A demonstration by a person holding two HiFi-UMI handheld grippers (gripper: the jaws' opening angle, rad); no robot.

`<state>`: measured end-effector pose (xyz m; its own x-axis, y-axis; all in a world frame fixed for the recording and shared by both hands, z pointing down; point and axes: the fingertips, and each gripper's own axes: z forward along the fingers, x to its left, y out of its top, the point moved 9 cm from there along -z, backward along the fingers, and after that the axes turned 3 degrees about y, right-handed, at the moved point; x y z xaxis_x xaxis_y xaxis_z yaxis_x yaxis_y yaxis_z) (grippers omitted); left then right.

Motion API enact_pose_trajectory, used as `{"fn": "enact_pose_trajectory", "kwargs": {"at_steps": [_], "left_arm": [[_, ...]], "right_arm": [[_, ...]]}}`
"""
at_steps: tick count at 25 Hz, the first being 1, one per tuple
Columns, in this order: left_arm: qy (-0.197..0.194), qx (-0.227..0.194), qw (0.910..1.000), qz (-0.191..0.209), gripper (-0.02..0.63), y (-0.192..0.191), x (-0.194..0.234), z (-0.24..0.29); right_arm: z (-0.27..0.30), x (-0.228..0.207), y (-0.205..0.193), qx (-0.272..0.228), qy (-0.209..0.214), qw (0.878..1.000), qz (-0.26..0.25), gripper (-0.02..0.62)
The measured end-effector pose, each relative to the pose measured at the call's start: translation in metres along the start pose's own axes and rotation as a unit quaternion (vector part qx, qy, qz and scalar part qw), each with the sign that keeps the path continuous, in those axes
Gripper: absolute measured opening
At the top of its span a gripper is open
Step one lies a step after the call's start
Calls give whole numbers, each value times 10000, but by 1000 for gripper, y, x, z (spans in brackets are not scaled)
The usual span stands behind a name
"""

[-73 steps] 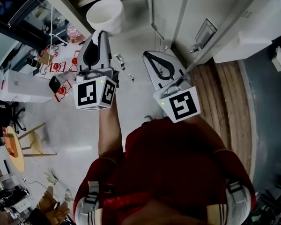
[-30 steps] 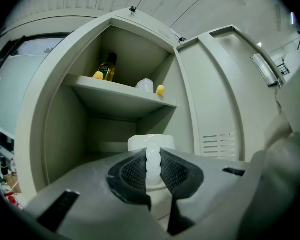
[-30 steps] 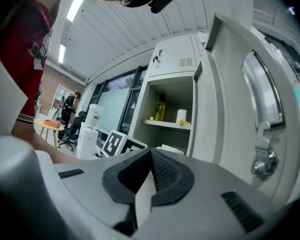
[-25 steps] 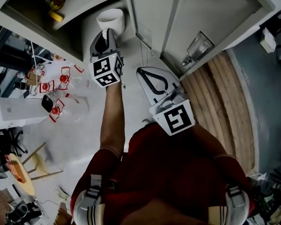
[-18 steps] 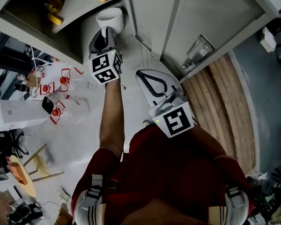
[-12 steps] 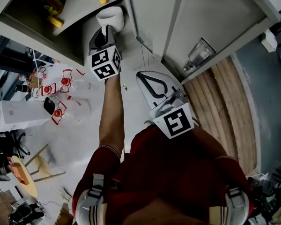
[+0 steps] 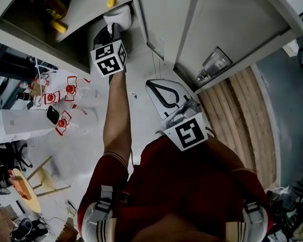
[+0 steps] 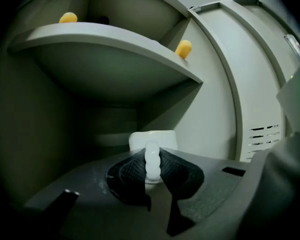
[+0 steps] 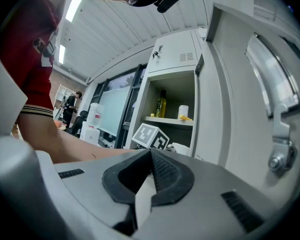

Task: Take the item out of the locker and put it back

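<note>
Left claw: clenched on the handle of the white mug, which sits dead ahead of it.
Mug place: mouth of the locker's lower bay, under the shelf, top centre of the head view.
Right claw: shut on nothing, mid-frame, farther from the bay.
Next, I judge: push straight in.

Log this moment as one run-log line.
left gripper: shut on handle of white mug | white mug: inside locker, below shelf | right gripper: shut, empty, outside locker
</note>
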<state>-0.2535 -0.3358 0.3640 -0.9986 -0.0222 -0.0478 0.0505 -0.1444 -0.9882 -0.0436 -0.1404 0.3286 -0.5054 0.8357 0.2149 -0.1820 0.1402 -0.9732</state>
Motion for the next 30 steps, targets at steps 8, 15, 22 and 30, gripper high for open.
{"fn": "enact_pose_trajectory", "kwargs": {"at_steps": [8, 15, 22, 30], "left_arm": [[-17, 346, 9994, 7, 49, 3, 5, 18], [-76, 690, 9976, 24, 49, 0, 4, 27], [-153, 1238, 9920, 187, 50, -5, 0, 33], [-181, 1055, 9938, 314, 143, -4, -3, 29]], "right_arm": [[4, -5, -4, 6, -26, 10000, 39, -3], [2, -5, -7, 58, -12, 10000, -20, -3], [-3, -6, -5, 43, -35, 10000, 1, -3], [-3, -4, -7, 19, -24, 10000, 77, -3]]}}
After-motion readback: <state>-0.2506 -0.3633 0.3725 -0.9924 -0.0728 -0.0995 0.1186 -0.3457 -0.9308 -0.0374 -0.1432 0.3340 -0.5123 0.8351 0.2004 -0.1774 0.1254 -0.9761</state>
